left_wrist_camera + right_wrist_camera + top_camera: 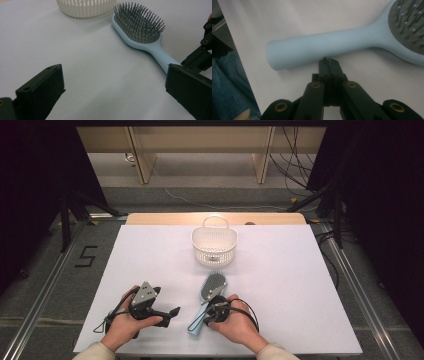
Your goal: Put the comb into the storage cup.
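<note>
High view first: a white table (300,285) carries a white slotted basket (214,245) with a loop handle near its far middle, and a light blue hairbrush (212,290) just in front of the basket, bristles up, its handle running back toward the person. The person's left hand (122,327) holds the left gripper (172,312) low on the near left part of the sheet, its black jaws pointing right toward the brush. The right hand (240,322) holds the right gripper (216,306) directly over the brush handle, so most of the handle is covered.

Left gripper view: the two black jaws stand wide apart at the bottom corners with nothing between them but bare white surface. Beyond them lies the hairbrush (140,27), head up and away, handle slanting down to the right, where it passes behind the right jaw. The basket (85,7) sits at the top edge, near the brush head. Part of the right gripper (201,53) enters at the right edge.

Right gripper view: the jaws are pressed together, tips meeting just at the near side of the brush handle (319,48), gripping nothing. The handle lies crosswise on the white sheet, the bristled head at upper right. Blue cloth (227,92) shows beyond the table edge at lower left.
</note>
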